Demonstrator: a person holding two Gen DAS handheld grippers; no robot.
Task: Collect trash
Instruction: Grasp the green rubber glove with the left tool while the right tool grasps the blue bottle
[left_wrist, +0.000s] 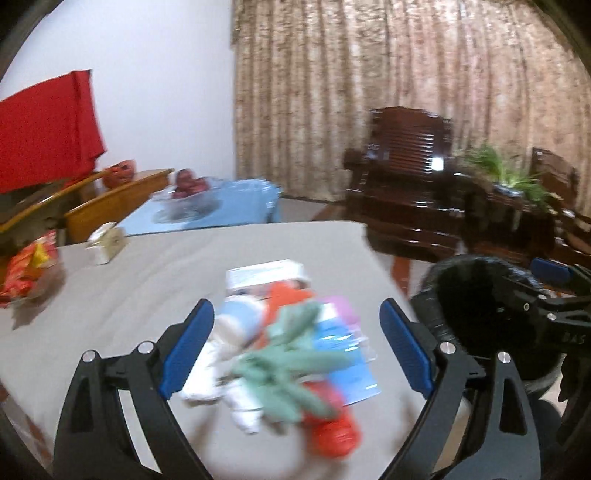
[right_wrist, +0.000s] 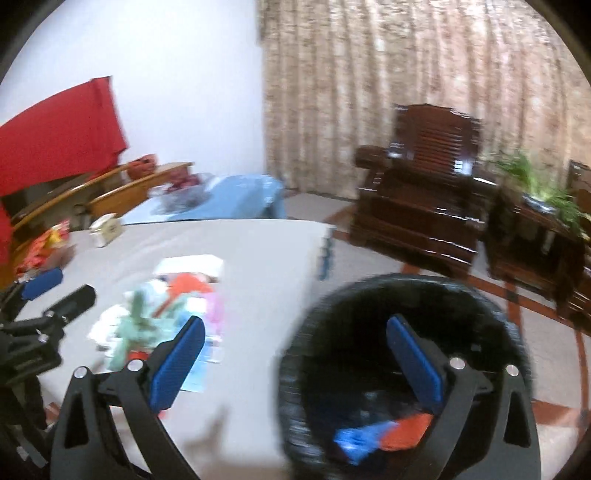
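— On the far left of the table (left_wrist: 110, 295), what do you see?

— Snack packets (left_wrist: 29, 269) and a small box (left_wrist: 105, 242). Then my left tongs (left_wrist: 295, 347), released, nothing between them, above the trash pile (left_wrist: 284, 343): green scrap, white tissue, orange and blue paper.

— And to the right?

— My right tongs (right_wrist: 295, 365), also spread wide and empty, over the table edge and the black bin (right_wrist: 402, 369). Blue and orange scraps (right_wrist: 384, 435) lie inside it.

A grey-covered table (left_wrist: 147, 280) carries a heap of crumpled trash (left_wrist: 288, 343), a small box (left_wrist: 105, 240) and a red snack bag (left_wrist: 27, 269).
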